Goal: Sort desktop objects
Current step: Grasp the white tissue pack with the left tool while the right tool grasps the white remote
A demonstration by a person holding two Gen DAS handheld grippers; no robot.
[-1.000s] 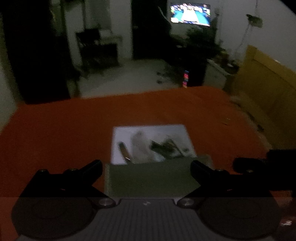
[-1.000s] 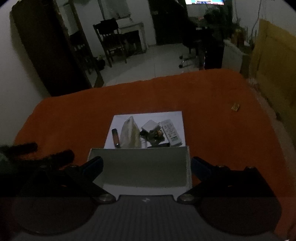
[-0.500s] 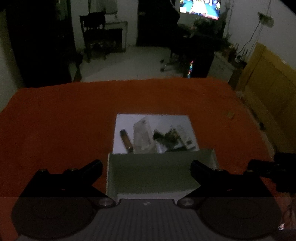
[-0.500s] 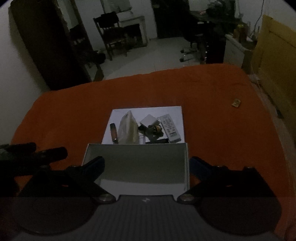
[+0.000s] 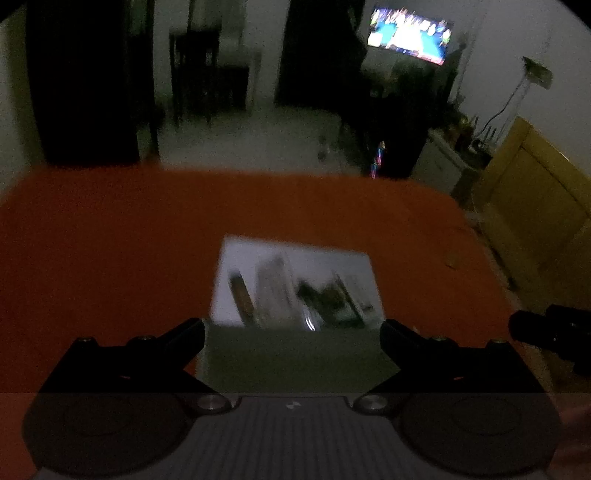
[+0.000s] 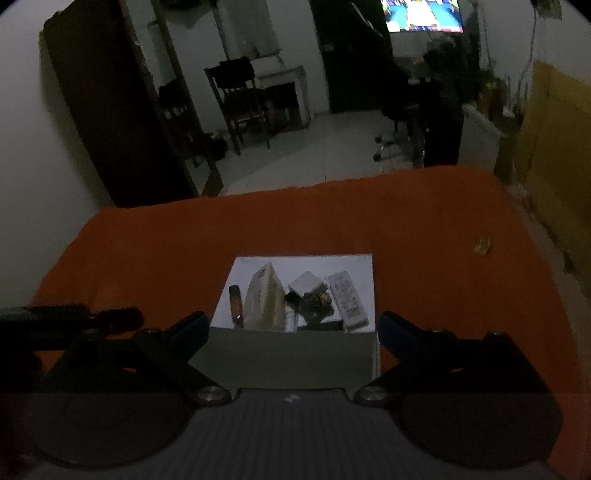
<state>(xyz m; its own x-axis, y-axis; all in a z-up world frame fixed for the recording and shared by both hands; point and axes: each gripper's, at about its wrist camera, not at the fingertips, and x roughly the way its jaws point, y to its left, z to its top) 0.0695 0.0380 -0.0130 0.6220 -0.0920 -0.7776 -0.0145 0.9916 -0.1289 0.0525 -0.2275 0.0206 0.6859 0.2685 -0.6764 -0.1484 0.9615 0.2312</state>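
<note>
A white sheet [image 6: 303, 264] lies on the orange tablecloth [image 6: 424, 221]. On it, from left to right, are a brown tube [image 6: 235, 301], a cream pouch [image 6: 264, 299], a small white box [image 6: 304, 282], a dark cluster of small things [image 6: 312, 301] and a white remote [image 6: 347, 299]. A grey-white open box [image 6: 291, 356] stands just in front of the sheet. My right gripper [image 6: 291, 328] hovers open over that box, holding nothing. My left gripper [image 5: 291, 332] is open too, and its view is blurred; the sheet [image 5: 295, 254] and box [image 5: 291, 354] show there.
A small yellow item [image 6: 483, 246] lies alone on the cloth at the far right. Beyond the table's far edge are a dark chair [image 6: 240, 103], a dark cabinet [image 6: 110, 110], a lit screen [image 6: 424, 14] and a yellow panel [image 6: 554, 129]. The left gripper's fingers [image 6: 74, 317] reach in at the left.
Both views have tilted up slightly and show more of the room. The left view is now motion-blurred and swung sideways. The objects on the sheet and the box have not moved.
</note>
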